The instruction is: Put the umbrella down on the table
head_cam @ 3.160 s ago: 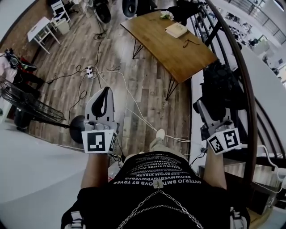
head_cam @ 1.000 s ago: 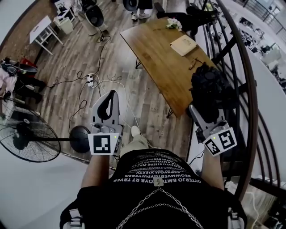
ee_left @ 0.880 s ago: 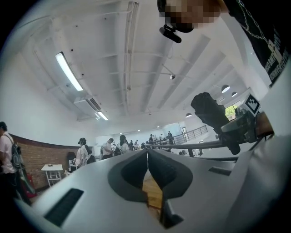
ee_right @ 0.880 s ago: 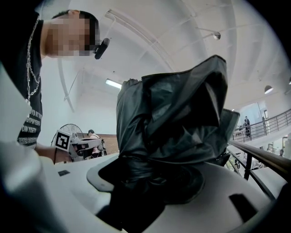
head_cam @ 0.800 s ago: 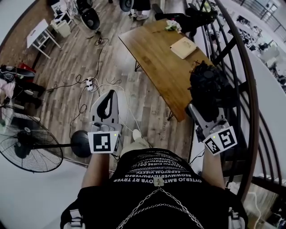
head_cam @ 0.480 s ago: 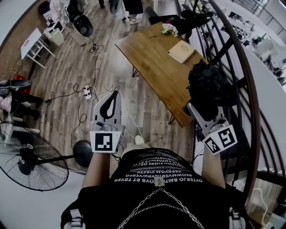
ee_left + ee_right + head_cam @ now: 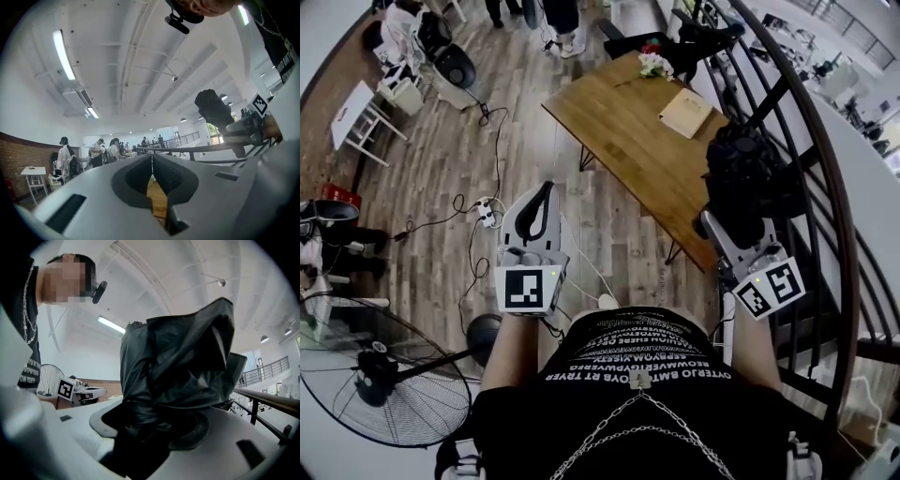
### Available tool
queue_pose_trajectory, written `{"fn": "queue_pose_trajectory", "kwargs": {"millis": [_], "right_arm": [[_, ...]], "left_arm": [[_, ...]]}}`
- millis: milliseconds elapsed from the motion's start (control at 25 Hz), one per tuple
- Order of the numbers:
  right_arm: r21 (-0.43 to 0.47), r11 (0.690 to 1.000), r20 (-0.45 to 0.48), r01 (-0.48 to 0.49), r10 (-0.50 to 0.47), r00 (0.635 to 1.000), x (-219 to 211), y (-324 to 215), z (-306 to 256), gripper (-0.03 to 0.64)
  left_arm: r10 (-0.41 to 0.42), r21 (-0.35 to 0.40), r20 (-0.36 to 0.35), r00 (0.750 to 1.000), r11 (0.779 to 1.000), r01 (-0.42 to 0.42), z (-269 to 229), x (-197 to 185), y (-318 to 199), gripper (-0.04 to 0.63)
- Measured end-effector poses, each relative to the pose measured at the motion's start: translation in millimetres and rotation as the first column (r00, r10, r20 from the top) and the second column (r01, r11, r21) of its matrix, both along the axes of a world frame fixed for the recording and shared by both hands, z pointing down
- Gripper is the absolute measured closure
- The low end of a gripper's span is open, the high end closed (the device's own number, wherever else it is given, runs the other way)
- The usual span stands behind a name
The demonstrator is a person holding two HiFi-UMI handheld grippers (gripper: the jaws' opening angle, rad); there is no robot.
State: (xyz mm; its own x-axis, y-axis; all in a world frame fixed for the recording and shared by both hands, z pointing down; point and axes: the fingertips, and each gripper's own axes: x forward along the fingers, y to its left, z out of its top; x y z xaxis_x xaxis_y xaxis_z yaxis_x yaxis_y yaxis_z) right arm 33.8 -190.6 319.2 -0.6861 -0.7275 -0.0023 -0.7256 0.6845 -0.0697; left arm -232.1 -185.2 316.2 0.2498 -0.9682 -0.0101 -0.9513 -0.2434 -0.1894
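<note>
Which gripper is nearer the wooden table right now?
Right. The right gripper, clamped on the black umbrella, is by the near corner of the wooden table; the left gripper, shut and empty, is over the floor, left of it.

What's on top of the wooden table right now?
A tan book lies near the far end of the table, with a small bunch of flowers beyond it. The black umbrella covers part of the near right edge, so that stretch can't be checked.

Grey-brown wood plank floor with a white power strip lying on it. Long brown wooden table beside a curved black metal railing. Black pedestal fan bottom left, small white table further off. White ceiling, long strip lights.
</note>
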Motion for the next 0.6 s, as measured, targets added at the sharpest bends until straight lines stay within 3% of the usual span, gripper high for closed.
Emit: {"fn": "queue_pose_trajectory", "kwargs": {"millis": [320,600], "right_arm": [[-0.046,0.998,-0.011,-0.04,0.04,0.999,-20,-5,10,0.344],[-0.058,0.998,-0.027,-0.025,0.023,0.999,-25,-15,23,0.344]], "left_arm": [[0.044,0.015,-0.065,0.997,0.999,-0.044,1,-15,-10,0.566],[0.021,-0.046,-0.076,0.997,0.999,-0.025,25,-20,-16,0.566]]}}
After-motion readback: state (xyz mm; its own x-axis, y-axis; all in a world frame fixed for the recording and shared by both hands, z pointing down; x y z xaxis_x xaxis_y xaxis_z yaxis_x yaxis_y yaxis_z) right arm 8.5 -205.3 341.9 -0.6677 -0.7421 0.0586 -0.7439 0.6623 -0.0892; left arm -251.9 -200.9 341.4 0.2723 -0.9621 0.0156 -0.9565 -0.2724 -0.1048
